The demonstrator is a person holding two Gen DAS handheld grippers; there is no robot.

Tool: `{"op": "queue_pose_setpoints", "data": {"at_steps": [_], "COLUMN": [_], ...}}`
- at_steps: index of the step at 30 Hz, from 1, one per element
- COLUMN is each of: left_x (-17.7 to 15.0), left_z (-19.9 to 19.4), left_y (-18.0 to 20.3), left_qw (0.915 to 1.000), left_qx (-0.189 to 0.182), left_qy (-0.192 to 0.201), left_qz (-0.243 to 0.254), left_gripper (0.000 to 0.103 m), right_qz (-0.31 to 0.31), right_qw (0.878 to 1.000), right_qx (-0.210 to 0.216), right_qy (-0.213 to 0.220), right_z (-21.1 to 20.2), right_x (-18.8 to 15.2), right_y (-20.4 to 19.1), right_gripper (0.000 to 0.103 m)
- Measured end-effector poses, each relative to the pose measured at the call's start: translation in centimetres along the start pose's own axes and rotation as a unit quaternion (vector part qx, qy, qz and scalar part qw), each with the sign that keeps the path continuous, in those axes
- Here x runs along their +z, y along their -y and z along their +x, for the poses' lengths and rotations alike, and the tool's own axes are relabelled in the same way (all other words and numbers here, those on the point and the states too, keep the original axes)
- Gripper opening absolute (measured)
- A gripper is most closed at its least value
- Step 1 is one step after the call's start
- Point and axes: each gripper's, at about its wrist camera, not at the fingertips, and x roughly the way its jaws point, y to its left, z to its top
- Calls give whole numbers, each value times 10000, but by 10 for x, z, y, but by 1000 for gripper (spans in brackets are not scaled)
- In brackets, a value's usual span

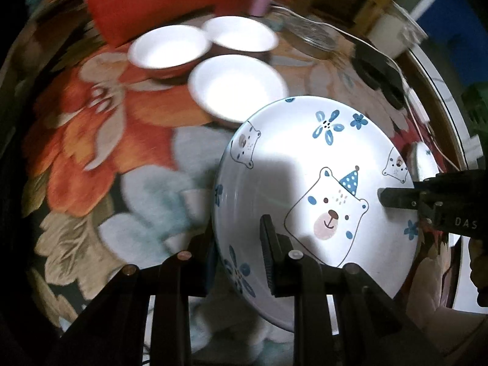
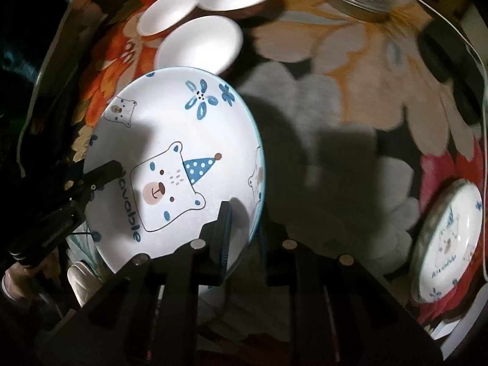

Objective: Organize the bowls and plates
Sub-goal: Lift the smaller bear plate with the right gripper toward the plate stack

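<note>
Both tools clamp one bear-print plate (image 1: 305, 164) by opposite rim edges: left tool (image 1: 241, 256) and right tool (image 2: 244, 235), plate lifted and tilted above the floral tabletop (image 1: 91, 152). Three white bowls (image 1: 238, 85) cluster beyond; a second bear plate (image 2: 448, 238) lies apart.

left hand-held gripper (image 1: 241, 262) frame: matte black, angular struts fanning toward the lens.
left pivots: round pins capping the struts, two coppery, two pale silver.
left fingers (image 1: 270, 256): black, flat, ribbed pad face.
right hand-held gripper (image 2: 242, 238) frame: same black struts, four round pale pin heads.
right fingers (image 2: 221, 235): black with fine ridges, bluish edge tint.
right gripper seen from the left wrist view: black blocky body, small silver screws, white letters "DAS".
left gripper seen from the right wrist view: black linkage, small bright screws, thin black cable.
</note>
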Motion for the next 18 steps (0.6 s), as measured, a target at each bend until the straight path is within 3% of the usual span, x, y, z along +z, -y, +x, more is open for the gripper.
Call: {"op": "queue_pose_setpoints", "data": {"at_steps": [8, 18], "left_x": [26, 44], "left_z": [15, 36], "left_y": [71, 166], "left_qw": [9982, 9901], "left_qx": [-199, -461], "left_qy": [-54, -107], "left_qz": [568, 1321], "left_gripper": [25, 25], "right_qz": [691, 1548], "right_qw": [9974, 9876], "right_qx": [165, 199], "right_qy": [110, 170], "right_z": [-21, -43], "right_x": [-33, -81], "right_y": [66, 150], "right_gripper": [17, 17]}}
